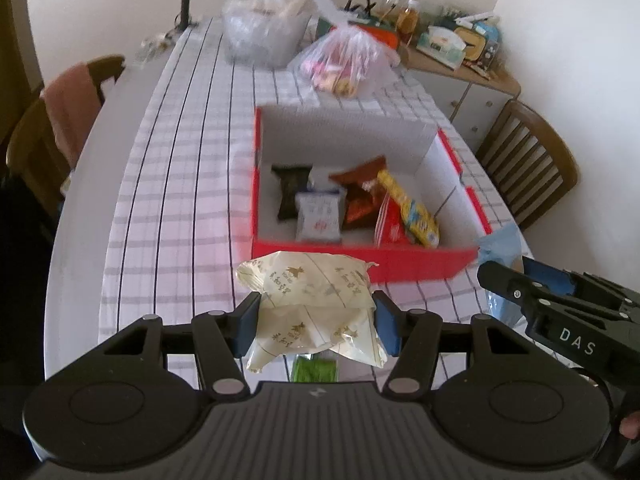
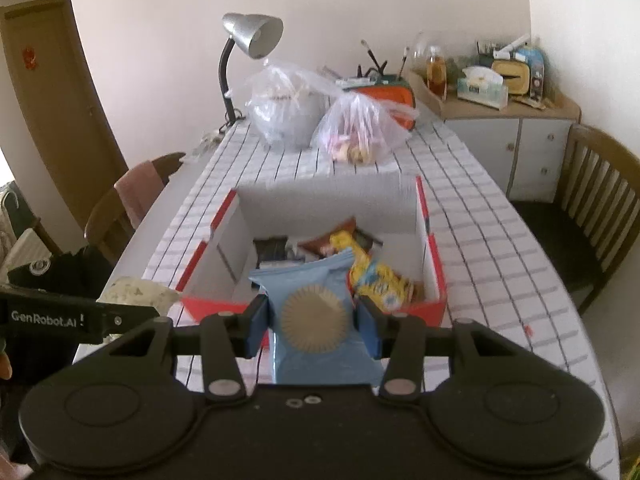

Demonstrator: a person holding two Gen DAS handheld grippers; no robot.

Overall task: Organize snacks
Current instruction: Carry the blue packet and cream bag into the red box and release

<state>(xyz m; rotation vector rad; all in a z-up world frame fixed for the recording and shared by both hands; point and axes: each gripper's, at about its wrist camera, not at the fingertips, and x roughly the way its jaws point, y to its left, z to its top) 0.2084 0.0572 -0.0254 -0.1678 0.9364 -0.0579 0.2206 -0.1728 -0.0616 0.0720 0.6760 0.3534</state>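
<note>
My left gripper is shut on a cream snack packet with gold print, held above the table just short of the red box. In the right wrist view my right gripper is shut on a light blue packet with a tan round mark, raised in front of the same red box. Several snacks lie inside the box: a dark packet, a white one, a brown one and a yellow one. The right gripper's side shows at the right of the left wrist view.
Two clear plastic bags of goods stand at the table's far end beside a desk lamp. Wooden chairs flank the checked tablecloth. A cluttered cabinet stands in the corner. A green packet lies under the left gripper.
</note>
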